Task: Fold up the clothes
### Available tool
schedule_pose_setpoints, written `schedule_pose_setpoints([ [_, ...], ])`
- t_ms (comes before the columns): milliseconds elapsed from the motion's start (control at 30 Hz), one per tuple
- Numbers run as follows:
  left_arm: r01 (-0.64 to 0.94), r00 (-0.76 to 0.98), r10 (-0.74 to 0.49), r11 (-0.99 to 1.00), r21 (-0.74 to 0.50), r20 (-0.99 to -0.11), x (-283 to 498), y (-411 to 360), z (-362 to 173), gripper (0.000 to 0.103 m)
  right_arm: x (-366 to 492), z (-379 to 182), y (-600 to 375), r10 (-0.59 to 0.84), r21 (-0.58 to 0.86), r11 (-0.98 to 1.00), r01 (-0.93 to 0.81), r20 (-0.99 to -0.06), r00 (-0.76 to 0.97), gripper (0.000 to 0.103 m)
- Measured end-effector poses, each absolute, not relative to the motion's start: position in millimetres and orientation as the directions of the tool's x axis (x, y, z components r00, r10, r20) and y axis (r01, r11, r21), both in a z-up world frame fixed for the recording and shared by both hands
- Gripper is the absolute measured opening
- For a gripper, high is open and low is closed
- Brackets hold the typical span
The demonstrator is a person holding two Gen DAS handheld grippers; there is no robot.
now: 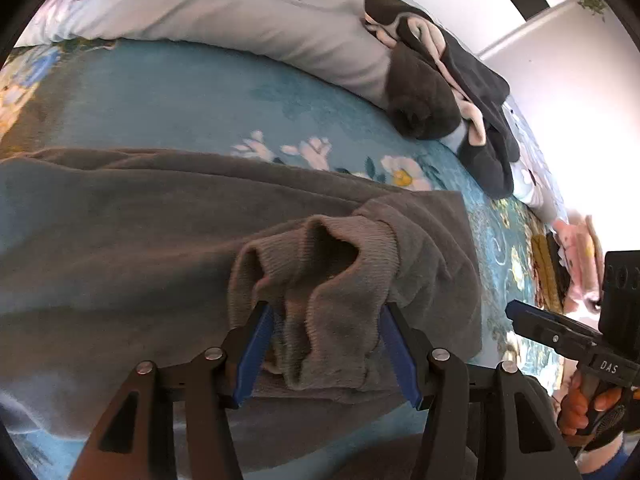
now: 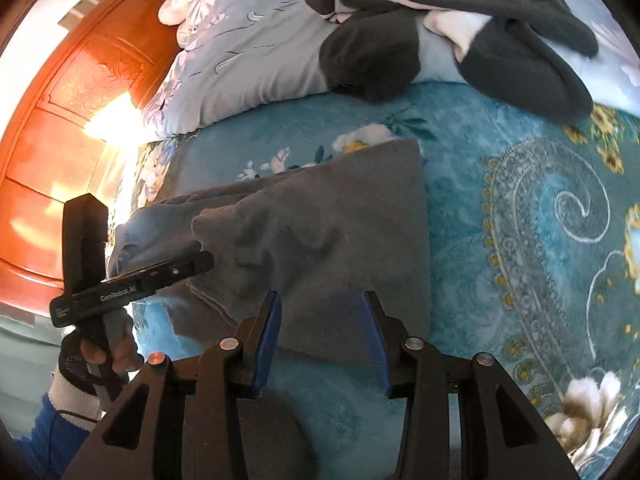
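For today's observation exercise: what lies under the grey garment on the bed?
The grey garment rests on a teal floral blanket, visible around its edges. The blanket beneath it is covered, so anything there cannot be seen. The left claw holds its ribbed cuff.

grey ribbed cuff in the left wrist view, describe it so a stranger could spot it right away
On the teal floral blanket lies a grey sweater. At its near edge the ribbed cuff bunches up between the left gripper fingers. Unlike the flat fabric around it, it is knit in ridges and gapes open.
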State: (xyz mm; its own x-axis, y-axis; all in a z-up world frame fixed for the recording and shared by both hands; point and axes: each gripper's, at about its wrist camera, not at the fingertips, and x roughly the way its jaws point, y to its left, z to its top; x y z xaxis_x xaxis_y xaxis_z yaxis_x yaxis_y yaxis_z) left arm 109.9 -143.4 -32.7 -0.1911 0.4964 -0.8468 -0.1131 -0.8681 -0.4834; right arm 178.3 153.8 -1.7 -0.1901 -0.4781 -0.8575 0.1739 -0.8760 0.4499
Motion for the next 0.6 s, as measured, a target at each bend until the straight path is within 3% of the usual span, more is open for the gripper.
schedule_pose_setpoints([
  [200,-0.199,-0.2,0.503,-0.861,-0.468,-0.841,117,-136,-23,0.05,177,-4,156,-0.484,0.459,-0.873,0.166,-0.855,-0.186,0.042],
  [300,-0.244,-0.199,0.461,-0.878,-0.412,-0.865,119,-128,-22,0.02,177,-8,158,-0.486,0.464,-0.873,0.151,-0.855,-0.179,0.042],
  [433,-0.231,-0.212,0.473,-0.875,-0.426,-0.855,120,-130,-20,0.008,177,-9,162,-0.492,0.473,-0.87,0.138,-0.852,-0.181,0.042],
  [600,-0.184,-0.305,0.507,-0.862,-0.472,-0.807,133,-154,5,0.006,177,-11,167,-0.499,0.484,-0.867,0.123,-0.847,-0.184,0.042],
])
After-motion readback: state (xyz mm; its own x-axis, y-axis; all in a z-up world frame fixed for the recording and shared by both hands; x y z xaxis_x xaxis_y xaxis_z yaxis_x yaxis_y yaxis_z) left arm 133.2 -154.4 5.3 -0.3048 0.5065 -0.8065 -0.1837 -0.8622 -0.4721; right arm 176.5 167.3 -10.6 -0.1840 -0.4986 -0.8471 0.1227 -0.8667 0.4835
